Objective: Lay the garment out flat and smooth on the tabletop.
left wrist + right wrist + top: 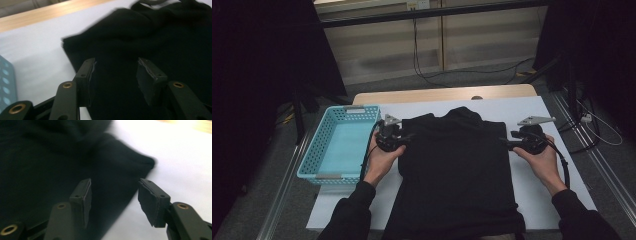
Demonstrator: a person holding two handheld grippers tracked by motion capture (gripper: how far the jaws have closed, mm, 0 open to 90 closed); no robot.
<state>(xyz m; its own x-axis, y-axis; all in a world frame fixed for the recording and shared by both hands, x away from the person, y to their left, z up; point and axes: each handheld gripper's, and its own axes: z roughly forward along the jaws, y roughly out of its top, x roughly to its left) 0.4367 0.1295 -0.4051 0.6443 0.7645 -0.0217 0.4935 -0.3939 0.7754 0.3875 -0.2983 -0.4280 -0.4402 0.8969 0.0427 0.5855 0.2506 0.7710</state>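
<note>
High view: lying flat along the middle of the desk point(532, 107), a black shirt point(457, 170), collar toward the far edge, hem hanging over the near edge. Looking already folded in at both sides into a long narrow panel, sleeves tucked out of sight; judging from that, side folds done, lengthwise fold and a move into the turquoise basket point(319, 150) at the left edge probably remaining. Basket sitting just beside the shirt with nothing visible inside. Hovering at the shirt's upper left corner, the left gripper point(404, 137); at the upper right corner, the right gripper point(508, 141), both pointing inward at the shoulders.

Left gripper view: standing roughly half open, the fingers point(88, 80), with black fabric point(150, 37) lying below and beyond them. Pads not pressing on the cloth; nothing being pinched. Showing white desk cover to the left and a sliver of the basket point(6, 80) at the edge.

Right gripper view: standing likewise about half open, the fingers point(151, 201), straddling the shirt's side edge point(62, 157), one finger over black cloth, the other over white desk cover. Holding nothing; whether a fingertip is brushing the fabric, not possible to tell through the blur.
</note>
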